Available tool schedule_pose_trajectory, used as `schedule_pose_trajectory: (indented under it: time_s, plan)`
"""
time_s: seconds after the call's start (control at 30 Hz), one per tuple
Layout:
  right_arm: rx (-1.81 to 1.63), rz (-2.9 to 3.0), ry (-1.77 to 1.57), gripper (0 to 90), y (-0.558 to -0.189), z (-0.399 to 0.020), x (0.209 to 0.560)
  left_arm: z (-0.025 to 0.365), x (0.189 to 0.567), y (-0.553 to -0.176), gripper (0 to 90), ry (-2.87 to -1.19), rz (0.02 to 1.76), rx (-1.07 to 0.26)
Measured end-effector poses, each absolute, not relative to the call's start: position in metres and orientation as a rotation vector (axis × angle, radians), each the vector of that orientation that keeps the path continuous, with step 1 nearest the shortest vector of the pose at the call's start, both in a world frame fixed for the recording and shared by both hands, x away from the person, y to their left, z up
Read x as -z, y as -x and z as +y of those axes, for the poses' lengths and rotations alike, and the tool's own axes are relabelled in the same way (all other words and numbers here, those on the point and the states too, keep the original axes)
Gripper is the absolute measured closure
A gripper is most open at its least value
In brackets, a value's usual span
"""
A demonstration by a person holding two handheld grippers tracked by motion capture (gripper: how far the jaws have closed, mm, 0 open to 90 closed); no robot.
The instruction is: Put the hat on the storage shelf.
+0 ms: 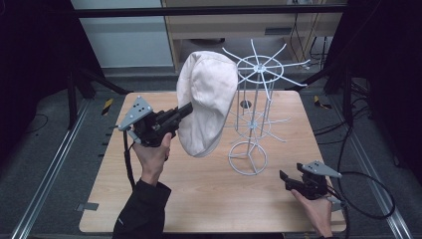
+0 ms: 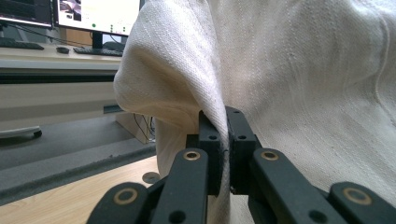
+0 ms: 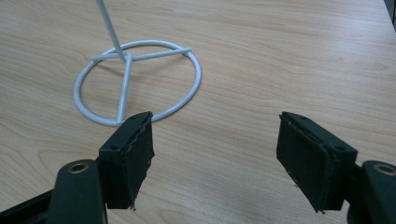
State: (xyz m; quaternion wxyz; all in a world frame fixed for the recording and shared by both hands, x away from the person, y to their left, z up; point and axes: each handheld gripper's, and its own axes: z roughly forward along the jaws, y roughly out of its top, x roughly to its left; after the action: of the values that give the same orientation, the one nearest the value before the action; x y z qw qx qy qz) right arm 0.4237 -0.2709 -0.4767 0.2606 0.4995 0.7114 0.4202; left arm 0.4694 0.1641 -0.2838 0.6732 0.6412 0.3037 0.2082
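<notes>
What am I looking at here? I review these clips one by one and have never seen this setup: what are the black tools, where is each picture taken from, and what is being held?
A person holds a two-jaw hand tool in each hand; there is no robot arm. The high view looks down on a wooden table from above the person's side. The other two pictures come from cameras riding on the tools, looking along their black jaws.

On the table stands a white wire stand with a ring base and spokes at the top.

The left gripper is raised and shut on a cream cloth hat; its own view shows the fabric pinched between the jaws. The right gripper rests low near the table's right edge, jaws open and holding nothing, pointing toward the stand's base.
</notes>
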Motion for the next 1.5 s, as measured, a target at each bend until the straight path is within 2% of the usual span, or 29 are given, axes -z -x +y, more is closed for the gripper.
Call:
schedule_pose_trajectory:
  time_s: [0.5, 0.67, 0.83, 0.97, 1.2, 1.4, 1.5]
  plan:
    - [-1.141, 1.929, -1.350, 26.3, -0.424, -0.271, 0.477, 0.163, 0.287, -0.474, 82.1, -1.479, 0.688, -0.445]
    - [-1.143, 1.930, -1.350, 25.9, -0.424, -0.271, 0.477, 0.160, 0.290, -0.476, 83.8, -1.505, 0.687, -0.439]
    - [-1.144, 1.932, -1.349, 25.5, -0.425, -0.272, 0.477, 0.158, 0.293, -0.478, 80.8, -1.522, 0.694, -0.420]
    - [-1.144, 1.932, -1.349, 25.4, -0.425, -0.272, 0.477, 0.157, 0.294, -0.479, 81.7, -1.528, 0.696, -0.419]
    - [-1.145, 1.932, -1.348, 25.3, -0.425, -0.272, 0.478, 0.158, 0.295, -0.481, 74.6, -1.530, 0.714, -0.409]
    - [-1.145, 1.932, -1.347, 25.3, -0.425, -0.271, 0.477, 0.159, 0.297, -0.482, 73.2, -1.531, 0.718, -0.399]
    - [-1.145, 1.933, -1.347, 25.2, -0.425, -0.271, 0.478, 0.160, 0.296, -0.482, 77.3, -1.541, 0.708, -0.396]
